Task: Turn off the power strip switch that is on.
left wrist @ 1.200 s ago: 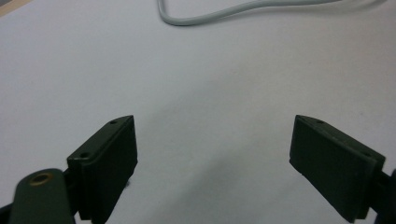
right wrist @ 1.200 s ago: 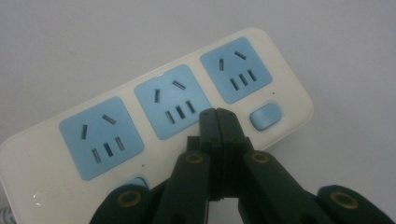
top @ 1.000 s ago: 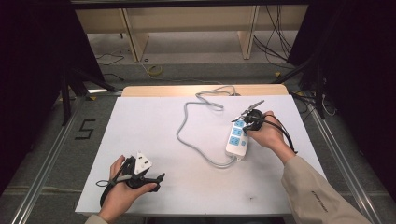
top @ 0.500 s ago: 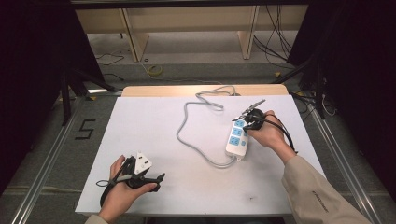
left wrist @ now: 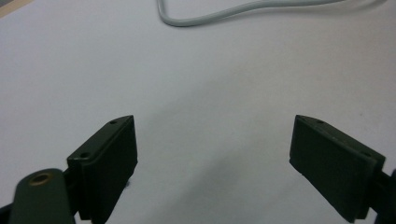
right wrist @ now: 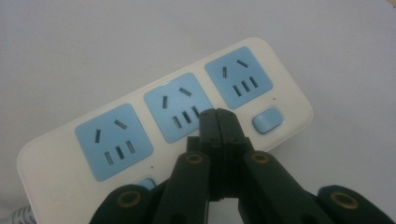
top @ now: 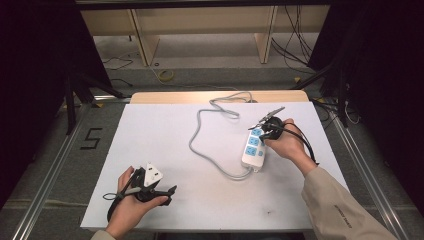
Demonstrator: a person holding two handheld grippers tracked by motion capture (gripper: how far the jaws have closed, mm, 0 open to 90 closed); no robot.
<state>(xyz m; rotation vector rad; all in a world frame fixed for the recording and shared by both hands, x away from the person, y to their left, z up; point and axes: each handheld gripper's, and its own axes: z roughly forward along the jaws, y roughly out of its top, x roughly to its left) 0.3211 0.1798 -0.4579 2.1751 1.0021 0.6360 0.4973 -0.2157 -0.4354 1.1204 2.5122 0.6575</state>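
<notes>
The right gripper (right wrist: 217, 116) (jaws pressed together) rests over the white three-socket power strip with blue faces (right wrist: 168, 121); the left gripper (left wrist: 215, 158) holds its jaws apart above the white surface (left wrist: 196, 84).

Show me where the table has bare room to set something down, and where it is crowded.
Bare: the far left of the table, between its left edge and the grey cable; also the near middle, between the left gripper and the sleeve. Crowded: the right side, where the right gripper rests shut over the power strip.

power strip (right wrist: 163, 126): white, sky-blue sockets (switches blue too) | cord (top: 200, 145): grey | bench (top: 200, 200): white | fingers (left wrist: 107, 165): black
</notes>
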